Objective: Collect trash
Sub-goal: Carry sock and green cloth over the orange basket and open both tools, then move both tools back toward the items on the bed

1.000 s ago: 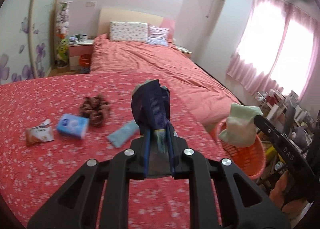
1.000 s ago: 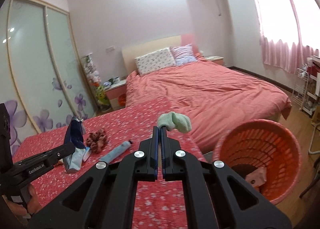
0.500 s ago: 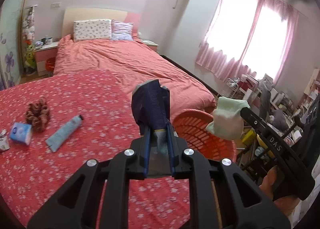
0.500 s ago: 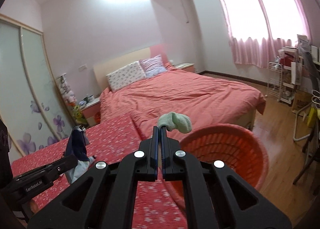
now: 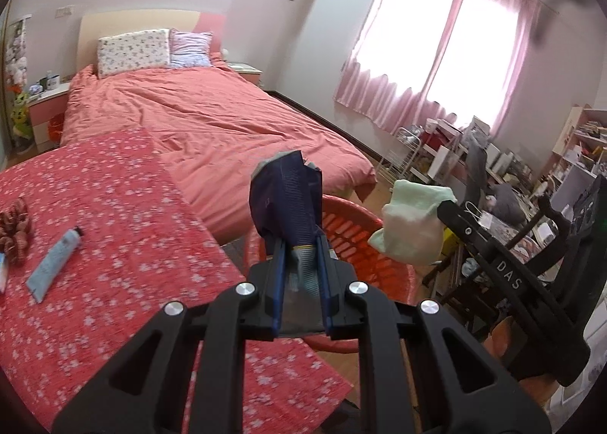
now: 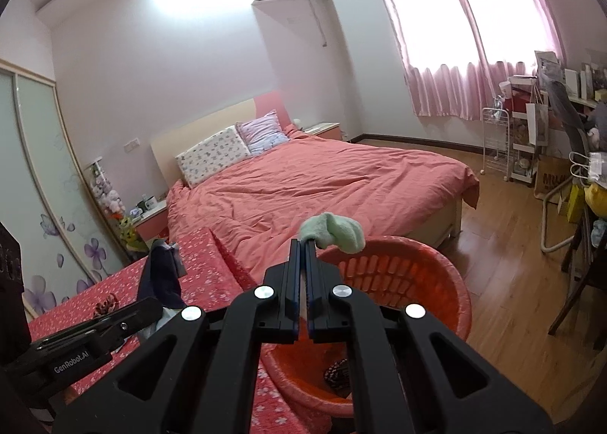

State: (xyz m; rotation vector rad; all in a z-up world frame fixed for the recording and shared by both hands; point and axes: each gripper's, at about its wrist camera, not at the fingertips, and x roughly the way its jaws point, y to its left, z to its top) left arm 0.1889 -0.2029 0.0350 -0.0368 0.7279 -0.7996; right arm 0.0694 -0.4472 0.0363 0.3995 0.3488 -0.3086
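Bed point(image 5: 212, 119): well beyond both sets of jaws, under a salmon cover, two pillows at its head.
Table point(image 5: 114, 244): below and left of the left jaws, spread with a red flowered cloth; in the right wrist view it lies left of the right jaws.
Orange basket point(image 6: 447, 293): on the floor at the table's edge, directly under and ahead of the right jaws; in the left wrist view its rim shows just behind the left jaws and to their right. Something dark lies at its bottom, too unclear to name.
Left gripper point(image 5: 299, 240): jaws clamped on the dark blue packet, a narrow gap between the pads filled by the packet.
Right gripper point(image 6: 302, 244): jaws pressed almost together, pinching the edge of the pale green sock.
Dark blue packet point(image 5: 284, 195): stands up out of the left jaws, its crumpled top above the tips, over the near rim of the basket.
Pale green sock point(image 6: 335, 231): hangs from the tips of the right jaws to their right, over the basket.
Light blue tube point(image 5: 55, 263): flat on the cloth, well left of the left jaws.
Brown scrunchie point(image 5: 15, 231): on the cloth, just beyond the tube, farther left.
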